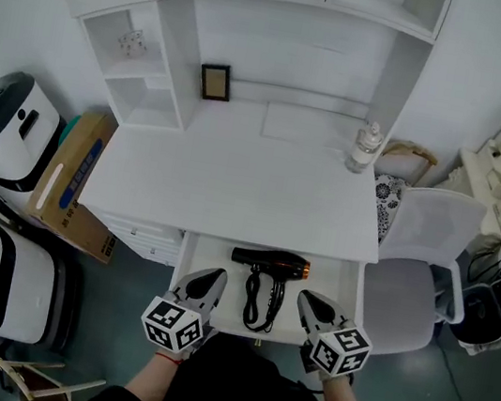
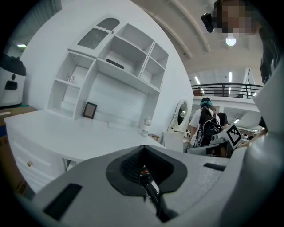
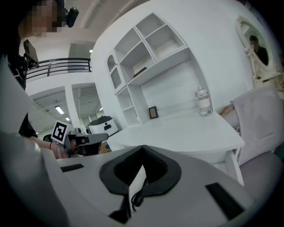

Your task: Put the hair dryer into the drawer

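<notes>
A black hair dryer [image 1: 270, 263] with an orange band lies across the back of the open white drawer [image 1: 199, 255] under the desk, and its coiled black cord [image 1: 261, 304] lies in front of it. My left gripper [image 1: 215, 278] hovers over the drawer's front left, shut and empty. My right gripper [image 1: 305, 298] hovers over the front right, also shut and empty. In the left gripper view the jaws [image 2: 144, 172] meet, with a speck of orange behind them. The right gripper view shows the closed jaws [image 3: 143, 165] with the cord [image 3: 136, 197] visible through the gap below.
The white desk [image 1: 234, 183] with a shelf unit carries a clear bottle [image 1: 366, 148] and a small picture frame [image 1: 215, 82]. A white chair [image 1: 415, 270] stands at the right. A cardboard box [image 1: 69, 174] and white machines [image 1: 6, 125] stand at the left.
</notes>
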Motion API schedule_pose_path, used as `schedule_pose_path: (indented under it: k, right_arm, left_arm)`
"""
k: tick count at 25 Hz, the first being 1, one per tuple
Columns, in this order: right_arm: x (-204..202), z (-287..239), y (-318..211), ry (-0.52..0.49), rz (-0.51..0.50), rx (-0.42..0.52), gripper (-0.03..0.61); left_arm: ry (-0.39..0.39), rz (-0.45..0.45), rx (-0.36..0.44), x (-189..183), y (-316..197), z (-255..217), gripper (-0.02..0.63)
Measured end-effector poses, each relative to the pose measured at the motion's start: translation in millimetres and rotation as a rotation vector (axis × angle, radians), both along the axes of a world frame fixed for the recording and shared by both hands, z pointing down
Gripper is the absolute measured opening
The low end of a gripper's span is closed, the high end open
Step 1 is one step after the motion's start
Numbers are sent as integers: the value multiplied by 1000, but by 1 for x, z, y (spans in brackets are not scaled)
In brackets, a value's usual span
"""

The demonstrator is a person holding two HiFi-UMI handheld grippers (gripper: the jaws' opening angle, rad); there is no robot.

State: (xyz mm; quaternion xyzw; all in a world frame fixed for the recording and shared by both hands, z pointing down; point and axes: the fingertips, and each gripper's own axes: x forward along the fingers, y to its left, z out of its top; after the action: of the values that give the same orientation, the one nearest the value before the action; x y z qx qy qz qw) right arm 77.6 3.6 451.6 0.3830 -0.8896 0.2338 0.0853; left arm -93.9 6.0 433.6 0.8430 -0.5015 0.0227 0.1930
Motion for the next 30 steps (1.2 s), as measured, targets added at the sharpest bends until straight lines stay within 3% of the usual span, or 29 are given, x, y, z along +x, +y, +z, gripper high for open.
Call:
schedule_pose_path:
  k: [18, 30]
  right_arm:
    - [42, -90, -31, 4, 144, 274, 3]
    - [46, -117, -41, -16, 167, 341, 3]
  left_arm:
    - [3, -118, 208, -43, -16, -79, 5]
    - [17, -154, 279, -56, -27, -108, 5]
